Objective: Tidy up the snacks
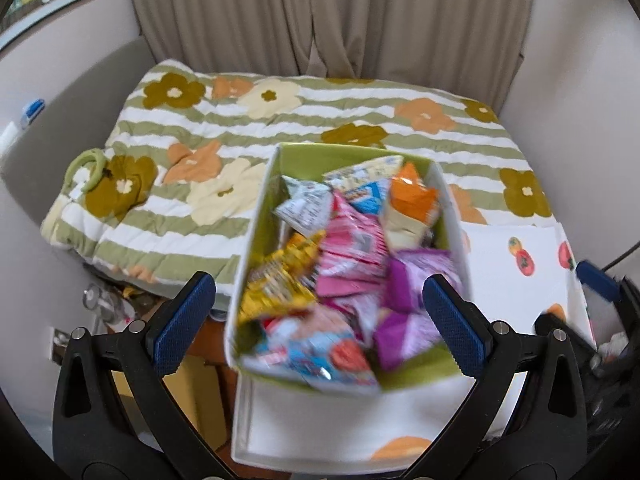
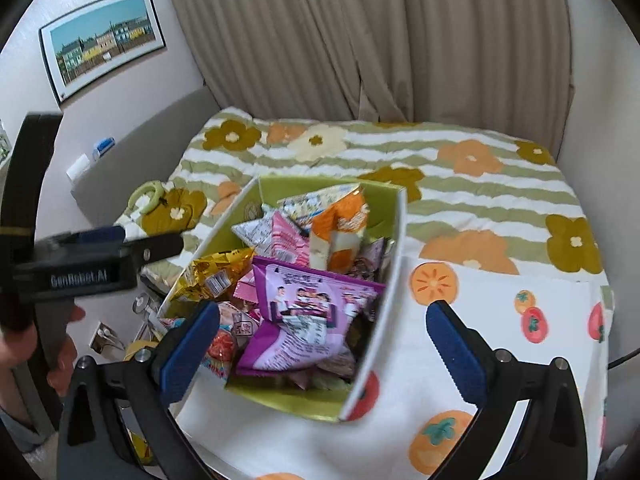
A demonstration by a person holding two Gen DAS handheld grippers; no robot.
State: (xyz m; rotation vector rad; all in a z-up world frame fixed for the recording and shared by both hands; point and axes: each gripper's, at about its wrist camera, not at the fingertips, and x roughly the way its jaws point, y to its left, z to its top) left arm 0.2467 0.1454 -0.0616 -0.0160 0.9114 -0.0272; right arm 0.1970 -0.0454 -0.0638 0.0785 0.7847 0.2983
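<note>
Right claw (image 2: 322,344) (wide), snack box (image 2: 384,280) beyond

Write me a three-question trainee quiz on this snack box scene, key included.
1. True or false: the right tool grips a purple packet.
2. Where are the snack packets?
A. Scattered over the flowered quilt
B. Piled inside the green-lined box
C. Stacked on the floor
3. Fill in: the cloth under the box is white with printed orange and red ____.

Key
1. False: both the right tool and the left tool stand wide open and hold nothing.
2. B
3. Fruit
</note>
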